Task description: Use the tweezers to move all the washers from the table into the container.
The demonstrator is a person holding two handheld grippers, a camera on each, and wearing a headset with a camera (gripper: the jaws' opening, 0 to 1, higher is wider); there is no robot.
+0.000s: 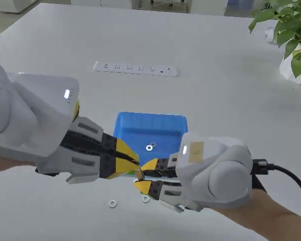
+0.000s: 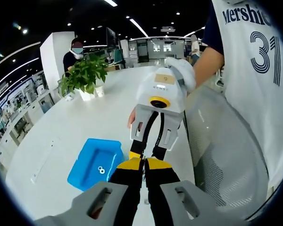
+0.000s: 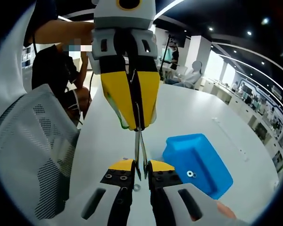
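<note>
The thin metal tweezers [image 3: 140, 149] run between the two grippers, which meet tip to tip just in front of the blue container [image 1: 140, 125]. My left gripper [image 1: 135, 163] has its yellow jaws shut on one end of the tweezers. My right gripper [image 3: 141, 170] is closed around the other end. In the left gripper view my own jaws [image 2: 144, 164] press together facing the right gripper [image 2: 160, 94]. One washer [image 1: 149, 147] lies in the container. Two washers [image 1: 112, 203] [image 1: 146, 199] lie on the table below the jaws.
A white power strip [image 1: 135, 69] lies farther back on the white table [image 1: 226, 85]. A potted plant [image 1: 291, 35] stands at the far right corner. A person in a numbered shirt [image 2: 254, 70] stands close behind the right gripper.
</note>
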